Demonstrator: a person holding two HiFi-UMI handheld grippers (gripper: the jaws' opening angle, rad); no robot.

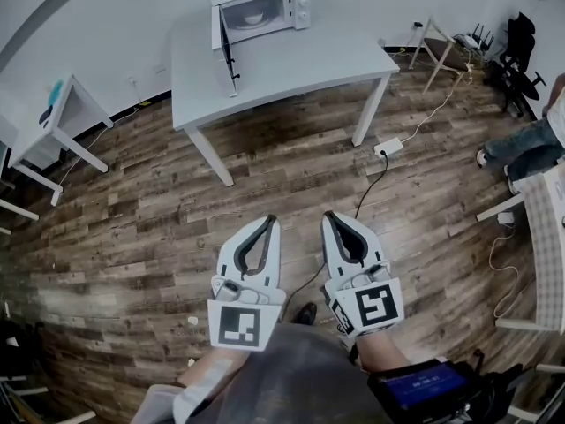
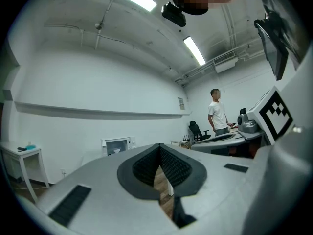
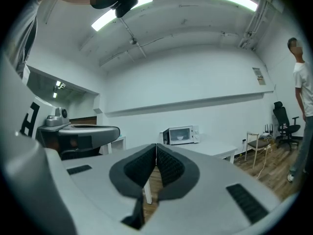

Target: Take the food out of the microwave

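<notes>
Wood floor (image 1: 132, 201) below both grippers, which are held level, side by side, pointing toward the table (image 1: 300, 64).

Left gripper (image 1: 268, 222): jaws fully closed, pad tips touching, nothing between them. Its own view confirms this, with only floor showing below the tips.

Right gripper (image 1: 329, 216): same, tips together, empty.

Microwave (image 1: 260, 9) sits at the far end of the table, straight ahead of both jaw pairs and well apart from them. Door (image 1: 229, 56) is swung open toward the jaws, hinged on its left side.

Bowl (image 1: 252, 17) is inside the cavity, white and upright. Can't make out its contents.

In the left gripper view the microwave is ahead and left of the jaw tips. In the right gripper view it is ahead and just right of the tip line, with the bowl visible inside.

Adapter (image 1: 388, 147) lies on the floor ahead-right of the right jaws, by the table's near right leg. A dark cable runs from it back toward the right gripper.

Person (image 2: 217, 112) stands far right of the left jaws, next to desks. Chair (image 3: 283, 119) is far right of the right jaws.
</notes>
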